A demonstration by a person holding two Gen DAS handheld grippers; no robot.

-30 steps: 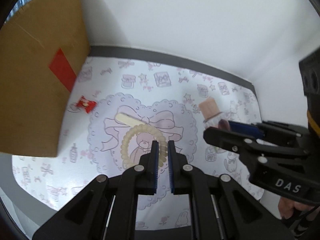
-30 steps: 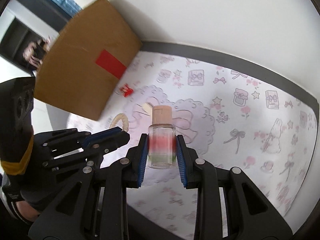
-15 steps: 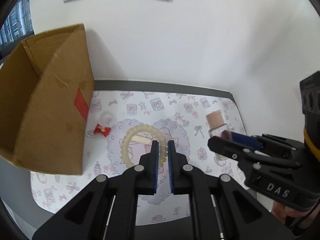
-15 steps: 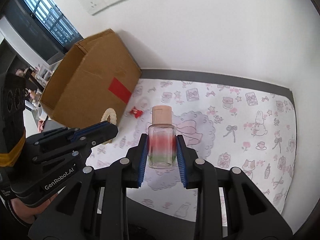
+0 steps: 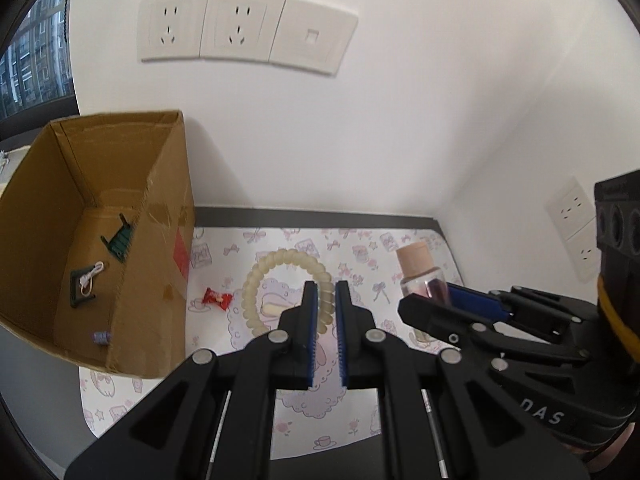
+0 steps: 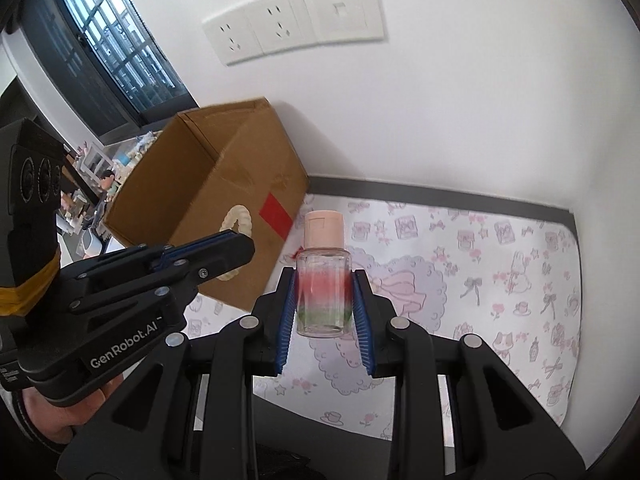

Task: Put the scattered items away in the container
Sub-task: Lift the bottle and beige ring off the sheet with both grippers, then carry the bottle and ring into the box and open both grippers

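Observation:
My left gripper is shut on a cream beaded ring, held in the air above the patterned mat. My right gripper is shut on a clear bottle with a pink cap and red and green contents, also off the mat. The open cardboard box stands to the left of both. In the right wrist view the left gripper holds the ring in front of the box. A red candy and a cream stick lie on the mat.
Inside the box lie a green clip, a dark item with a white cord and a small purple piece. White walls with sockets close the back and right. A person's hand holds the left gripper.
Both grippers have risen from the mat with the ring and the bottle still held. The views have tilted up, so the inside of the box and the wall sockets now show.

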